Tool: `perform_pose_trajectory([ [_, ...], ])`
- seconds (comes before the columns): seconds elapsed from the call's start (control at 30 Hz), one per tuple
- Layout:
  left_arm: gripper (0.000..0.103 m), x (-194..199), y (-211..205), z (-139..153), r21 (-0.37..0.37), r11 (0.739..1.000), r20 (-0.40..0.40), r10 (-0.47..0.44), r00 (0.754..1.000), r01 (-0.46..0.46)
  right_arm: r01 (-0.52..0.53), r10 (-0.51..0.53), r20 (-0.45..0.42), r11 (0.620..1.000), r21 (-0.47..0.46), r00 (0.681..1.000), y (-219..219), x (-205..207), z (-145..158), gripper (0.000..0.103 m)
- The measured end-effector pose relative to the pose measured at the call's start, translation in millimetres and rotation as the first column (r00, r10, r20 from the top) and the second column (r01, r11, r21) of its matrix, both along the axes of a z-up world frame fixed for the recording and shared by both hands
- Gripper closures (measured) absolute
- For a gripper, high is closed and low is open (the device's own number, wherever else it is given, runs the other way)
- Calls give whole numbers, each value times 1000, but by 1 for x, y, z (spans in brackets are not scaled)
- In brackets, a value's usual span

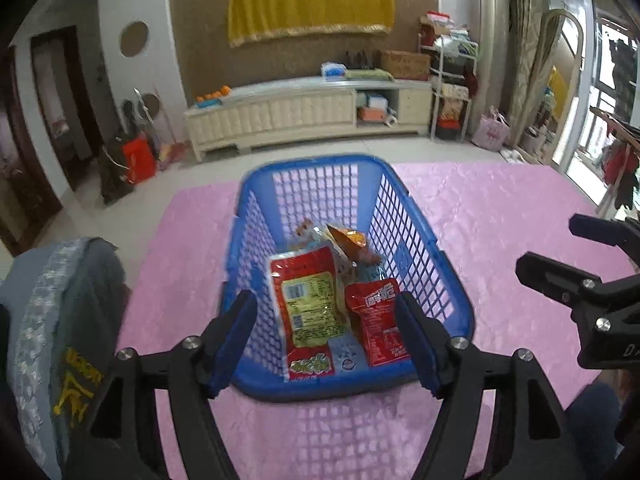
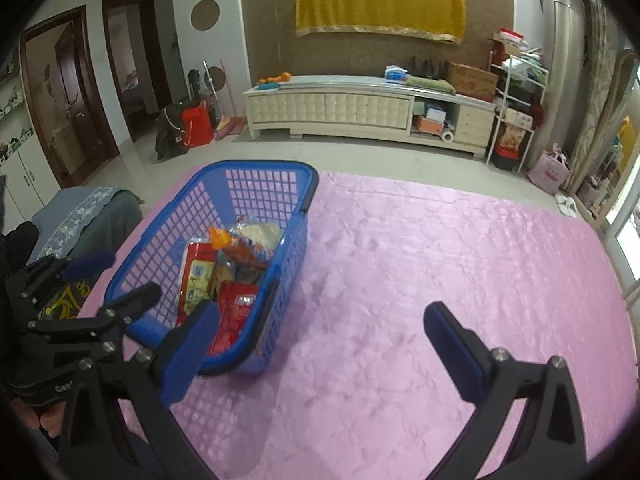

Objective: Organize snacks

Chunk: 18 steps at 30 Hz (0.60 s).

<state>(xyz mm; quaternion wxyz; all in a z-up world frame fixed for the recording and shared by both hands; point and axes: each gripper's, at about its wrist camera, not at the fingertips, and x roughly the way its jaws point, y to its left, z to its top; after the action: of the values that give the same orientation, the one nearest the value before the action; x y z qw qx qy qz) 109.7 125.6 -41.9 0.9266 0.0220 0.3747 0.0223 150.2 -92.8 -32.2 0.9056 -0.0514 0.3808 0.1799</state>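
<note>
A blue plastic basket [image 1: 416, 216] stands on the pink tablecloth [image 1: 500, 216] and holds several snack packets: a large red and yellow packet [image 1: 308, 304], a small red packet [image 1: 378, 320] and an orange packet [image 1: 348, 240]. My left gripper [image 1: 326, 336] is open and empty, its fingers either side of the basket's near end. My right gripper [image 2: 320, 340] is open and empty over bare cloth, to the right of the basket [image 2: 296, 216]. The right gripper also shows in the left wrist view [image 1: 560, 252], and the left gripper in the right wrist view [image 2: 120, 276].
A chair with a grey embroidered cover [image 1: 52, 320] stands at the table's left edge. The pink cloth [image 2: 460, 260] stretches to the right of the basket. A cream TV cabinet [image 1: 304, 114] stands against the far wall, beyond the table's far edge.
</note>
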Motion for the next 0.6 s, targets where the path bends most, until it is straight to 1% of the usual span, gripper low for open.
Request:
perform_pose_trajectory([
  [0.07,34,-17,-6,13,4,1000,35,3,999,-3,1,-1,27,1000,-5,1000,-5,-15,10,0],
  [0.13,34,-32,-7,26,-12,1000,66,-6,998,7,-3,3,51,1000,-10,999,-9,-29,22,0],
  [0.17,32,-38,-8,32,-19,1000,82,-8,997,10,-5,5,59,1000,-12,998,-10,-34,25,0],
  [0.2,28,-47,-9,39,-25,1000,101,-5,995,8,-7,8,73,1000,-15,997,-13,-42,31,0],
  [0.23,26,-57,-9,46,-32,999,128,5,992,-1,-9,10,87,1000,-12,996,-16,-51,37,0],
  [0.3,24,-75,-10,56,-39,999,171,25,985,-19,-4,4,109,1000,0,994,-22,-64,47,0],
  [0.4,20,-97,-14,71,-76,997,193,22,981,-7,9,-9,135,1000,2,991,-28,-85,62,0],
  [0.43,18,-103,-16,75,-73,997,199,26,980,-11,16,-15,144,1000,-9,989,-29,-94,68,0],
  [0.47,11,-110,-17,79,-66,998,210,30,977,-17,21,-17,166,1000,-20,986,-30,-102,74,0],
  [0.5,2,-117,-18,84,-57,998,219,31,975,-19,22,-17,191,999,-23,981,-32,-111,81,0],
  [0.53,0,-124,-20,89,-53,998,232,33,972,-22,24,-19,206,999,-25,978,-33,-117,85,0],
  [0.6,0,-135,-23,98,-62,998,256,27,966,-11,20,-16,238,1000,-11,971,-37,-133,97,0],
])
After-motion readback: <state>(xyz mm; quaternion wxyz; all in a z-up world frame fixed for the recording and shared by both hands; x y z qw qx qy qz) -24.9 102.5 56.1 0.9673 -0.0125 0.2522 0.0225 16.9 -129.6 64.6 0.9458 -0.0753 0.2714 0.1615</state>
